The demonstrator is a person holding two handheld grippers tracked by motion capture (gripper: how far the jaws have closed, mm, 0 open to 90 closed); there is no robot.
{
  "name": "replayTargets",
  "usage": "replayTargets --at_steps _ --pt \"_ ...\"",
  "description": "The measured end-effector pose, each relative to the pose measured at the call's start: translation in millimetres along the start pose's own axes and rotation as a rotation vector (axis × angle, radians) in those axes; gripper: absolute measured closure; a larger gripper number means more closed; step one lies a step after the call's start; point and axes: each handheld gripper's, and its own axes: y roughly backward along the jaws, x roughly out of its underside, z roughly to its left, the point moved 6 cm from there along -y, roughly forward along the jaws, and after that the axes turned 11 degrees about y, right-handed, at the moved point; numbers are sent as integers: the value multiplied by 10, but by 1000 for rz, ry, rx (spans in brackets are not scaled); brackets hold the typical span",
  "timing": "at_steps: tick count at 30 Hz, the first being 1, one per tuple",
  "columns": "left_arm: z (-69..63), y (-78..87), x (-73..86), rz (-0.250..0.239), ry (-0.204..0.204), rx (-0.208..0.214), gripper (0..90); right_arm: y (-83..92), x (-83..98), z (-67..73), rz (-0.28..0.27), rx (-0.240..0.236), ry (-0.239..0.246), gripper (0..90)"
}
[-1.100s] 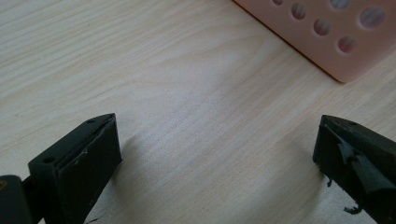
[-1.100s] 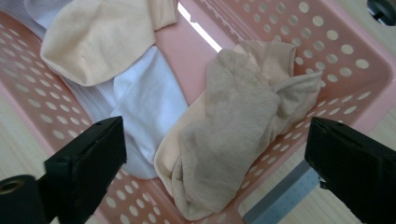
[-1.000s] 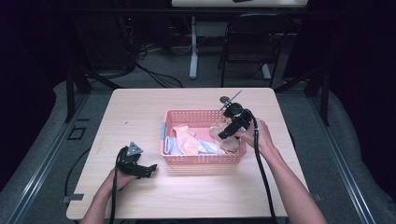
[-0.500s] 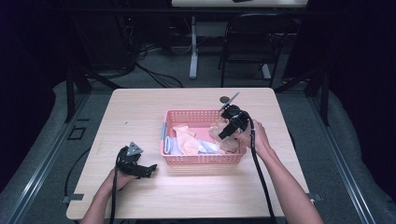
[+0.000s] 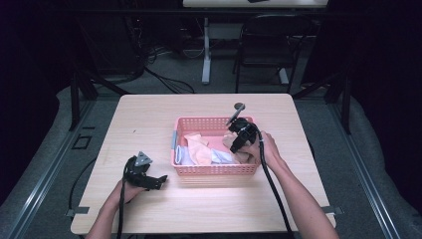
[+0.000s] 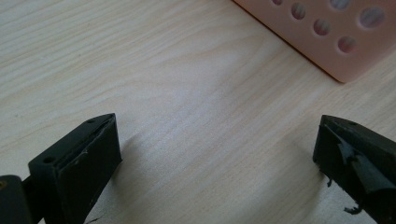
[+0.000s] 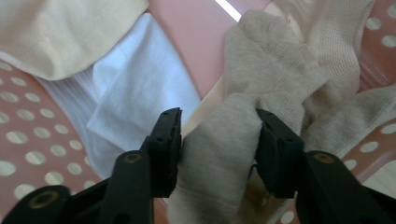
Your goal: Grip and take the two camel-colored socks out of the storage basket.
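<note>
Bare table all round, basket walls (cloth-crowded inside) blocking centre

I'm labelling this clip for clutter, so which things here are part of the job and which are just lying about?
In play: pink basket; beige sock, clamped by the right gripper; white cloth and cream cloth in the basket.

Idle or background: left gripper, open over bare table; chair; floor cables.
</note>
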Motion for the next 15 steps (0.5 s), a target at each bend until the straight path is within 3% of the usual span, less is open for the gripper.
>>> replayTargets --at_steps 2,3,7,15 --pt "0 0 0 0 0 0 6 -20 -2 -24 -5 6 -10 656" --pt "0 0 0 0 0 0 7 -17 1 -31 -17 -4 -20 748" --pt "0 0 0 0 0 0 6 32 3 -44 -43 -3 -18 805" --pt "0 0 0 0 0 0 6 279 -22 -7 -172 -16 -17 823"
